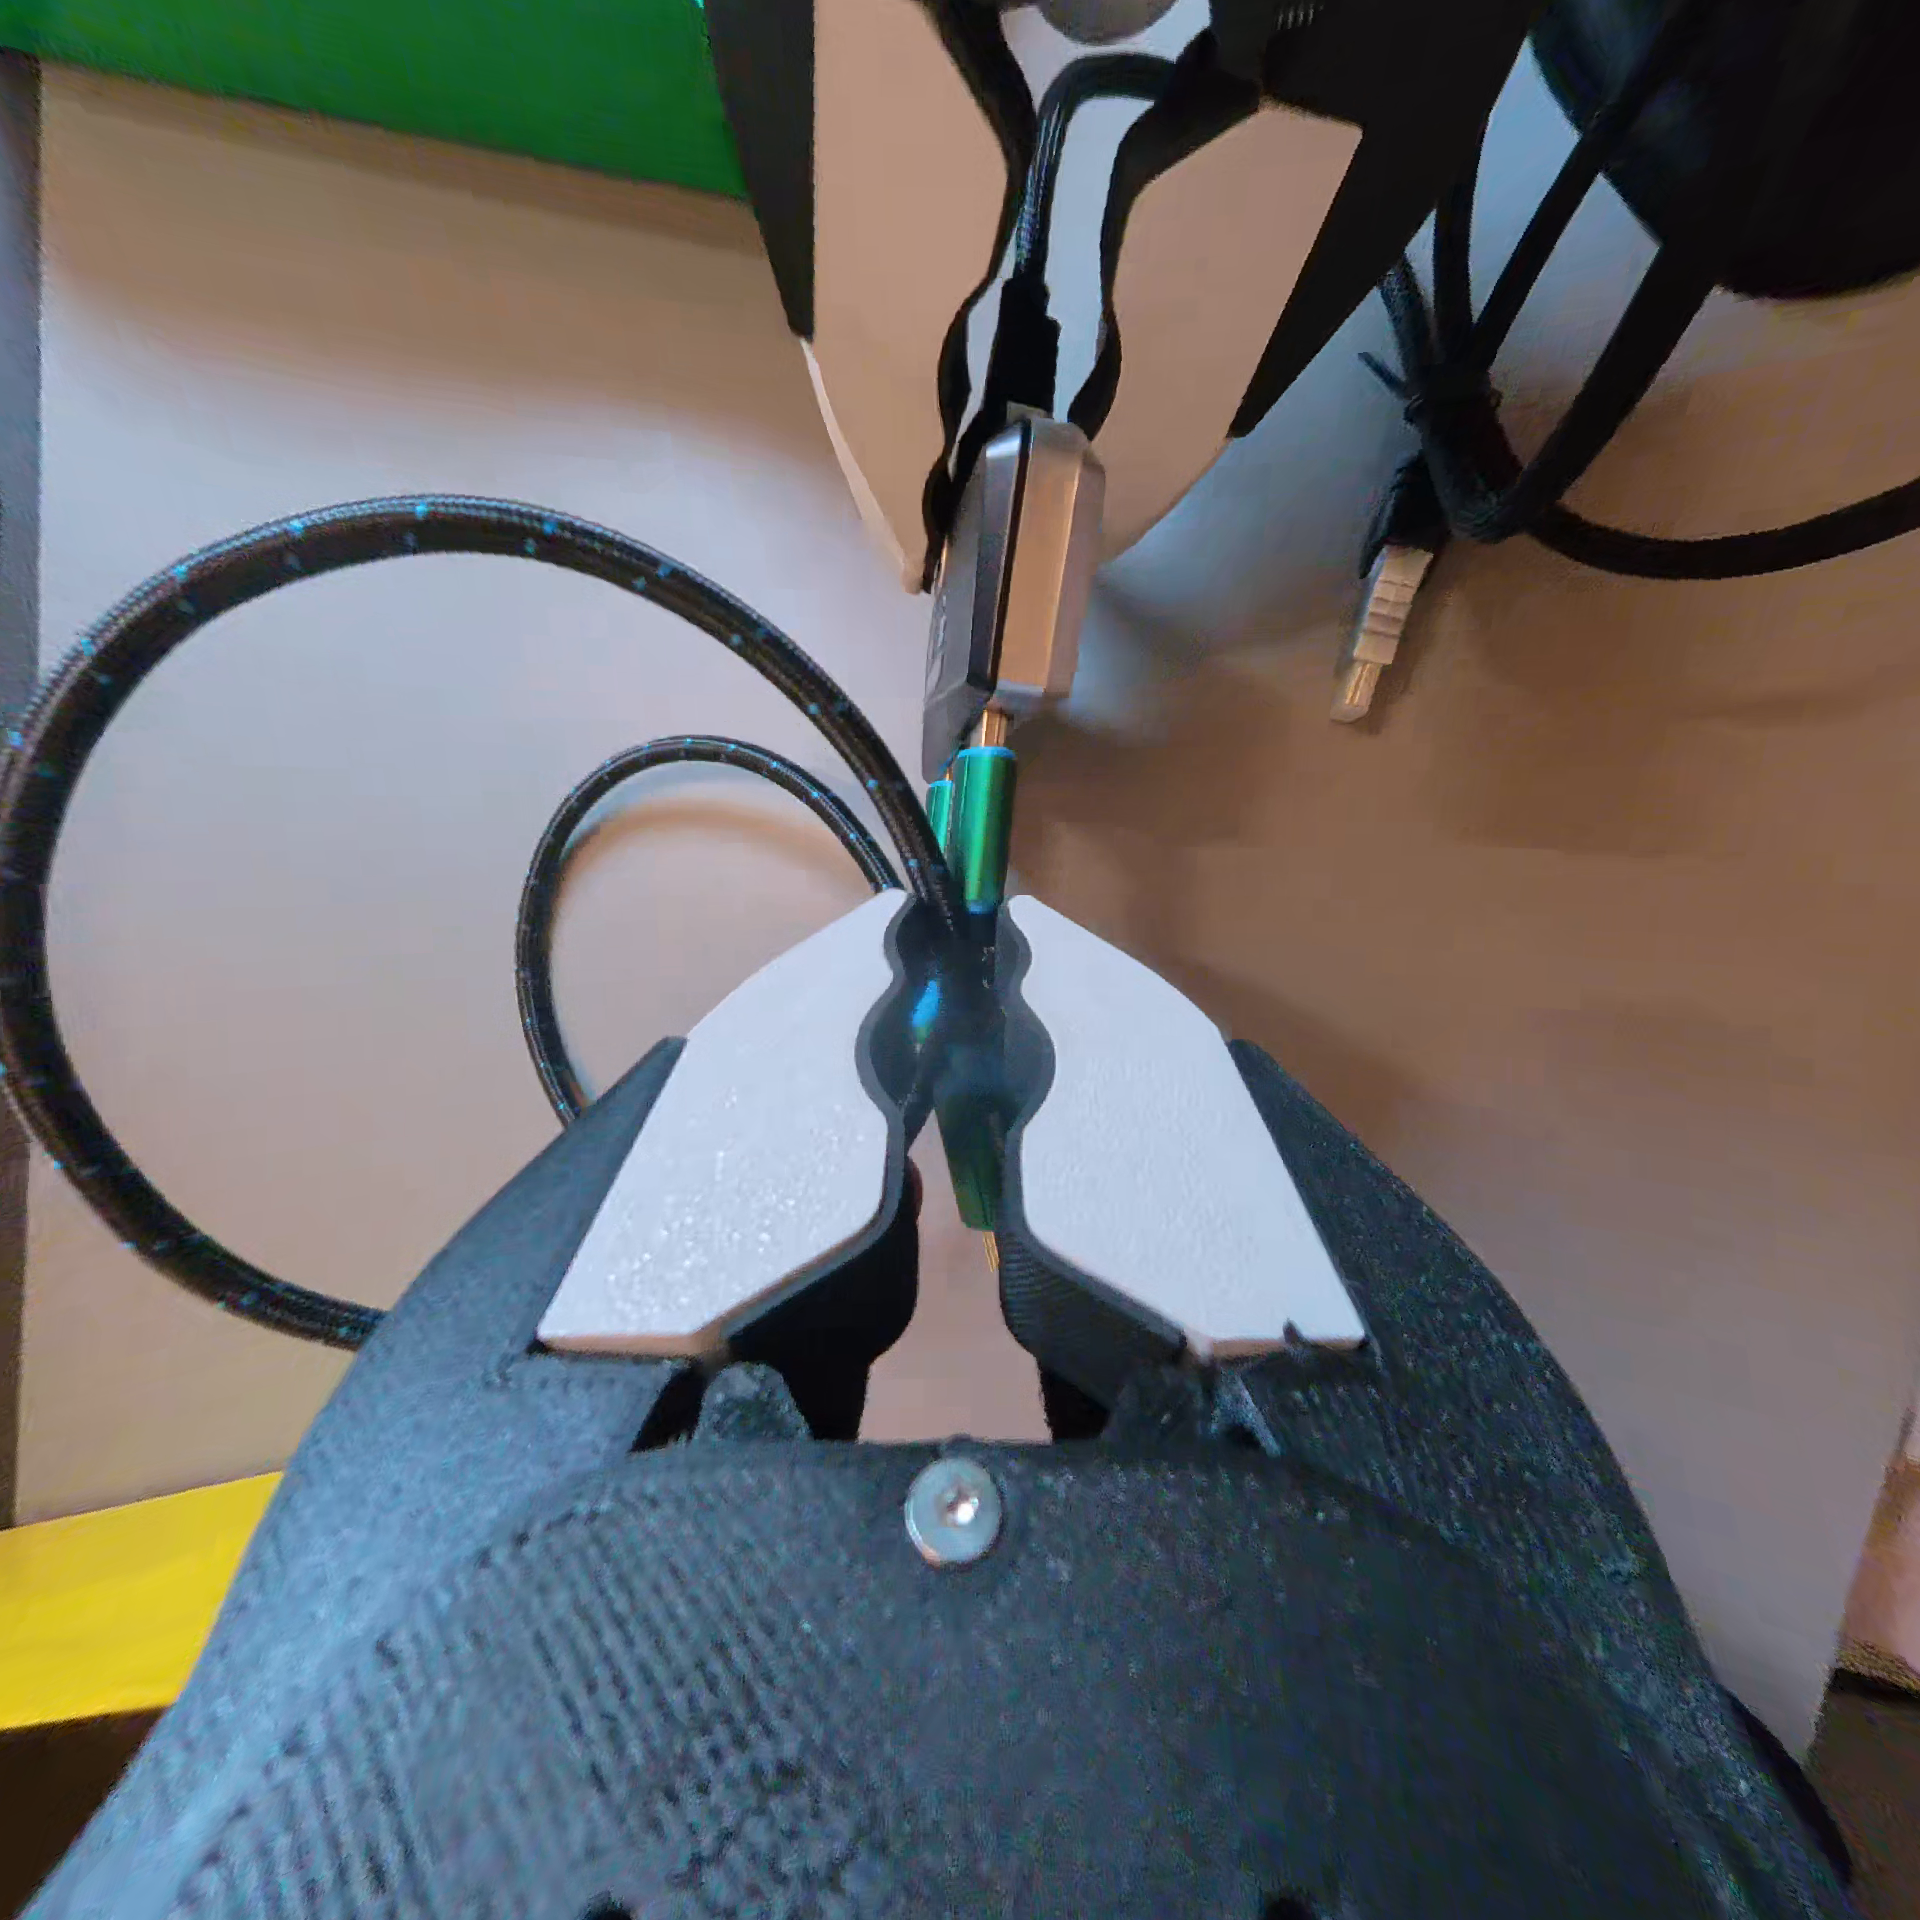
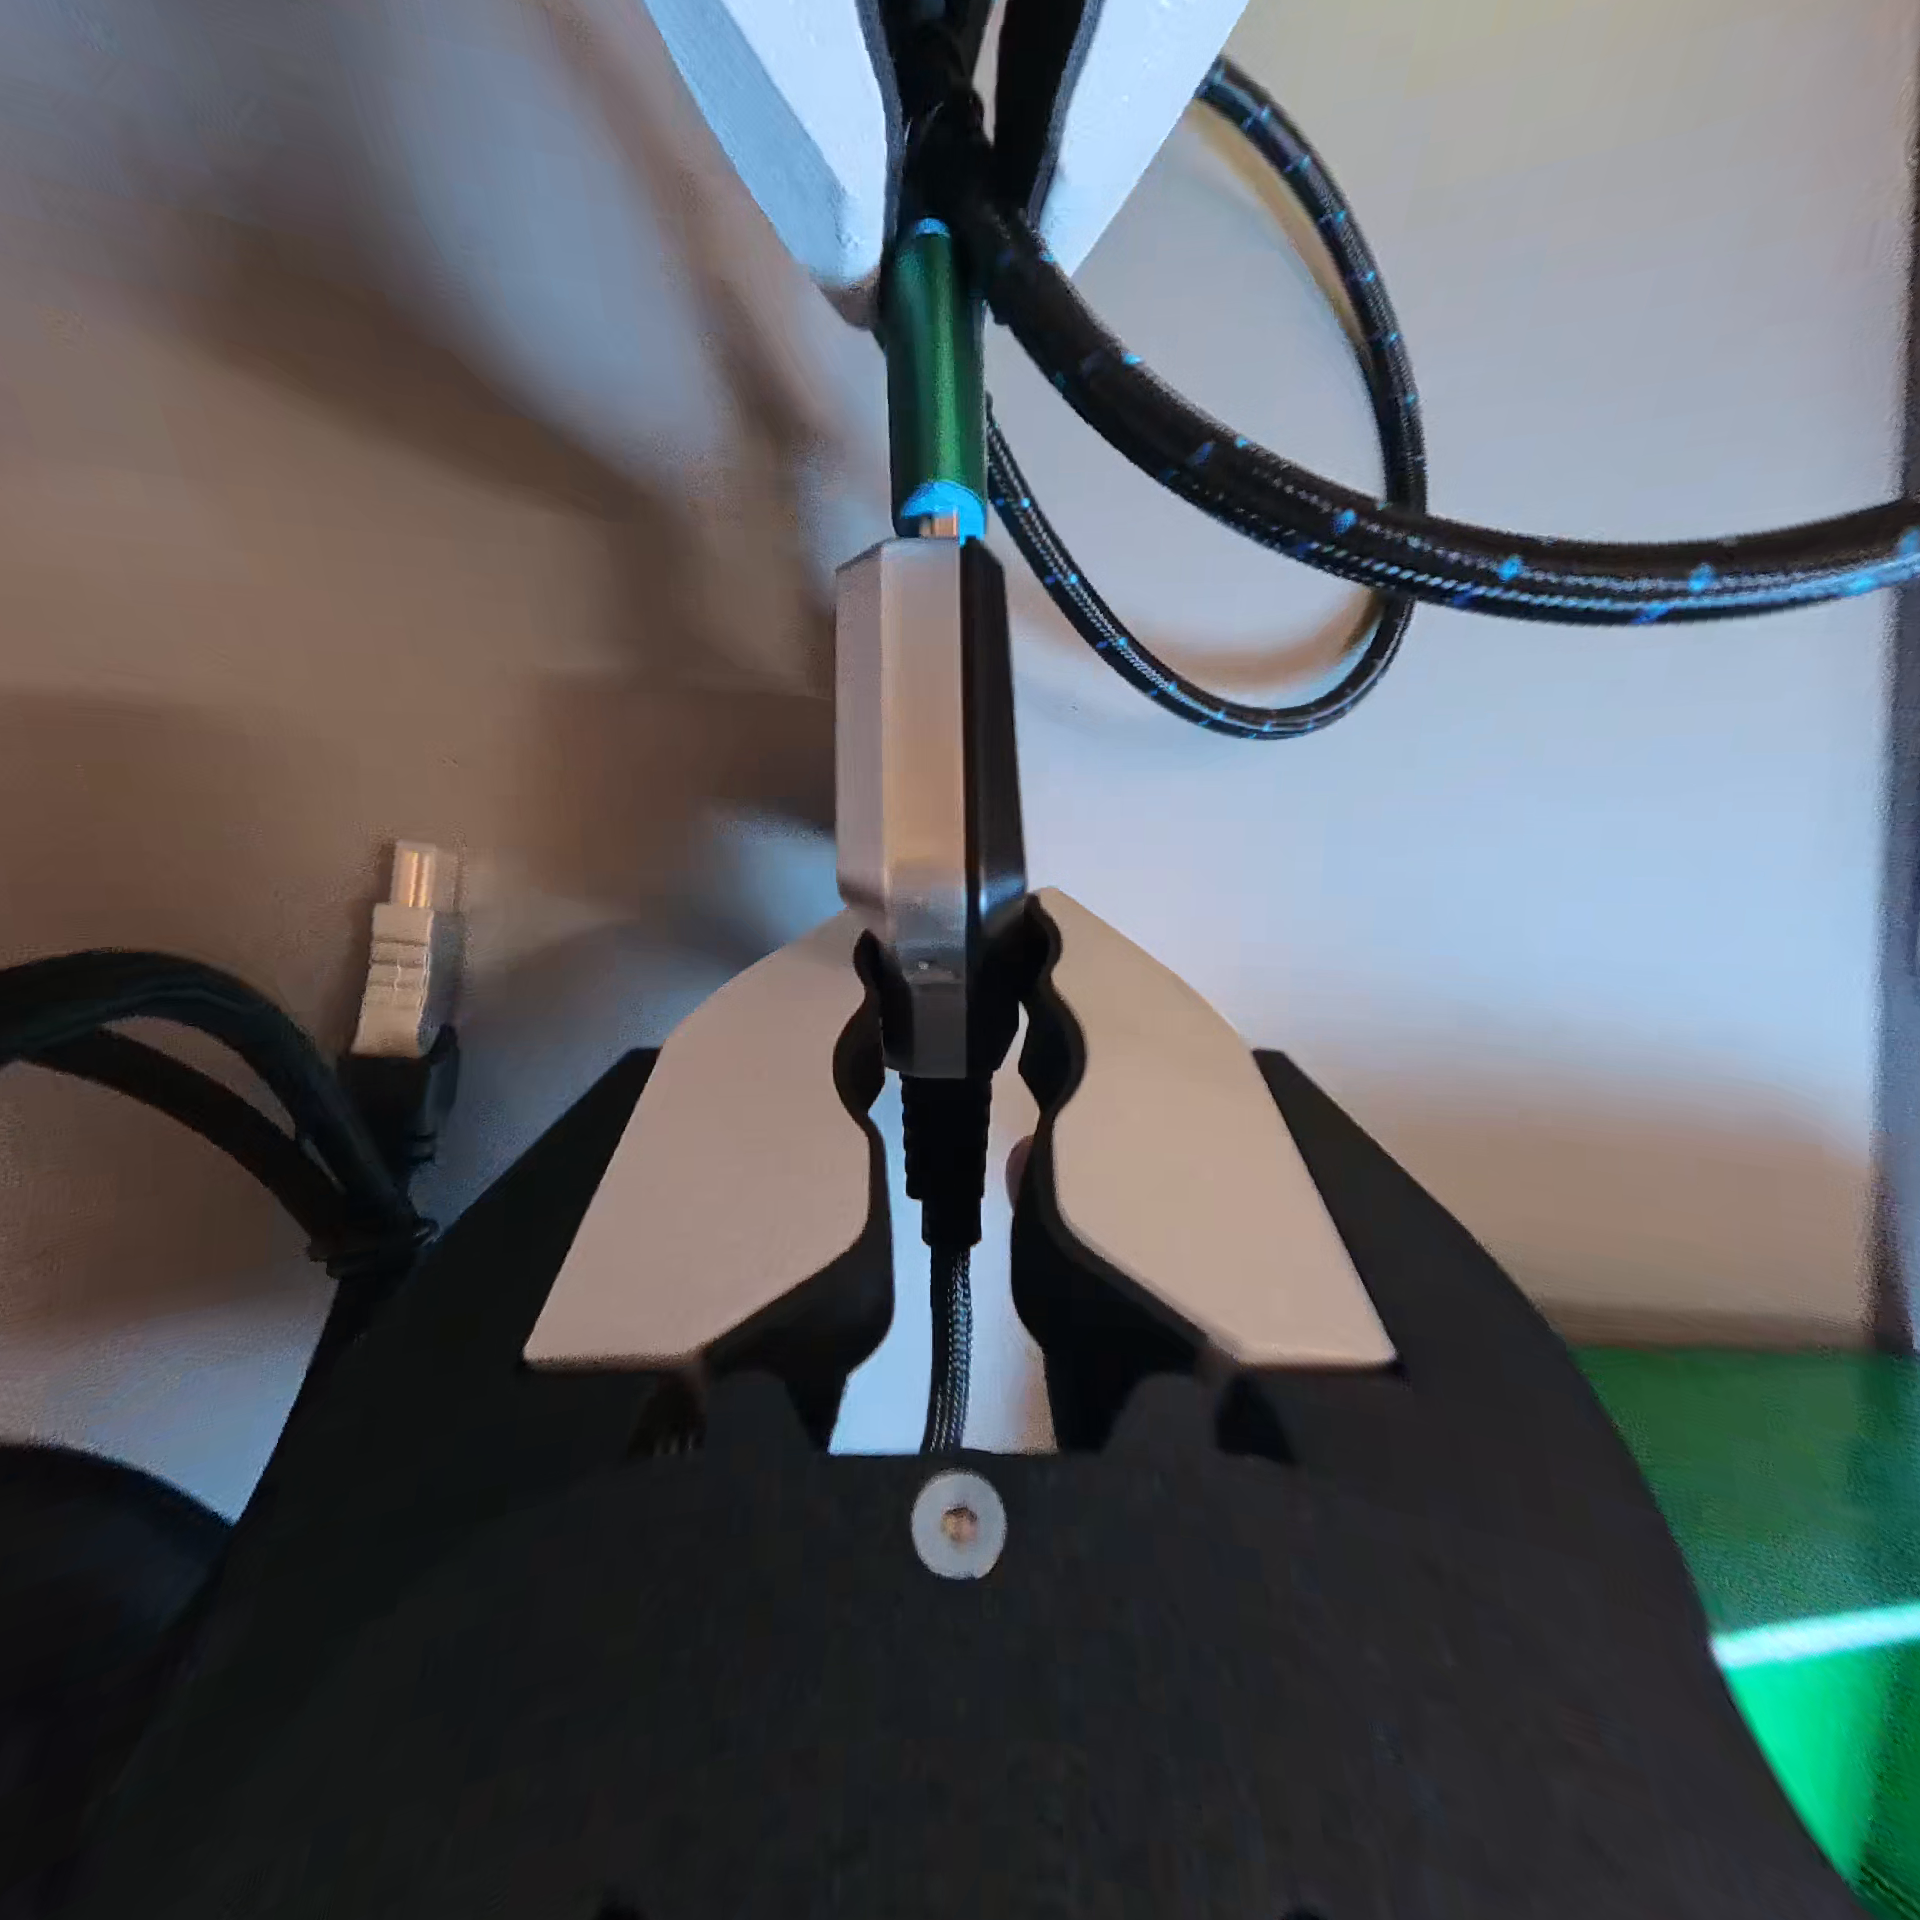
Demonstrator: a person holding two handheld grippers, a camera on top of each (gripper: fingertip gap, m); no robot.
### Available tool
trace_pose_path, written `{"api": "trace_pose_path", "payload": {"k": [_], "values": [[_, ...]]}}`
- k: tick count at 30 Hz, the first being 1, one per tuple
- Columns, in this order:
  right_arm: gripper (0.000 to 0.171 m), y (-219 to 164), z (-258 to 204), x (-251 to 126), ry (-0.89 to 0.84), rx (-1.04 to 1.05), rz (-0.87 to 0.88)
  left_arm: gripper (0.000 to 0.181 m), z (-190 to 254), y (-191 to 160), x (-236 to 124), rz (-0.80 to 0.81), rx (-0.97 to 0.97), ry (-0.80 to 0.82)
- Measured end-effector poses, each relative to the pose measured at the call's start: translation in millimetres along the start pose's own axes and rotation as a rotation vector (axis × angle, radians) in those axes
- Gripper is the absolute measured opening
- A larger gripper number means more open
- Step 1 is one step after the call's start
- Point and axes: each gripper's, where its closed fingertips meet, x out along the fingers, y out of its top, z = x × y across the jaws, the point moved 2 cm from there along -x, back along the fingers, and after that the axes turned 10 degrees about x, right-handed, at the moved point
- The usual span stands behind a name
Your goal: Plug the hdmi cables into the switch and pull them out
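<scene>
My right gripper point(image 2: 956, 914) is shut on the near end of the silver hdmi switch point(image 2: 914, 748) and holds it above the table. The switch's own black cable runs back between the fingers. My left gripper point(image 1: 961, 904) is shut on the rear of a green hdmi plug point(image 1: 982, 831). The plug's gold tip sits at the port of the switch point(image 1: 1023, 582), partly in. A second green plug point(image 1: 971, 1164) lies between my left fingers and points back at the camera. The two grippers face each other.
The black braided cable with blue flecks point(image 1: 260, 540) loops over the pale table to the left. A bundled black cable with a grey plug point(image 1: 1377, 634) lies to the right. A green surface point(image 1: 416, 83) and a yellow one point(image 1: 125, 1590) border the table. Some 8 cm of space lies between my two pairs of fingers.
</scene>
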Motion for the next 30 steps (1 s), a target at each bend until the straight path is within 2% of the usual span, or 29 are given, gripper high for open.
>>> {"api": "trace_pose_path", "payload": {"k": [10, 14, 17, 24, 30], "values": [[0.022, 13, -24, -2, 0.248, 0.082, -0.05, 0.013, 9, -3, -18, -0.095, -0.015, -0.187], [0.023, 15, -30, -5, 0.302, 0.088, -0.023, 0.013, 15, -5, -18, -0.085, -0.035, -0.222], [0.027, 26, -35, -9, 0.346, 0.095, 0.079, 0.012, 19, -7, -13, -0.083, -0.036, -0.231], [0.022, 26, -36, -7, 0.278, 0.021, 0.123, 0.012, 22, -4, -9, -0.058, -0.029, -0.255], [0.02, 33, -33, -15, 0.269, 0.114, 0.083, 0.011, 15, 5, -14, 0.015, -0.038, -0.211]]}}
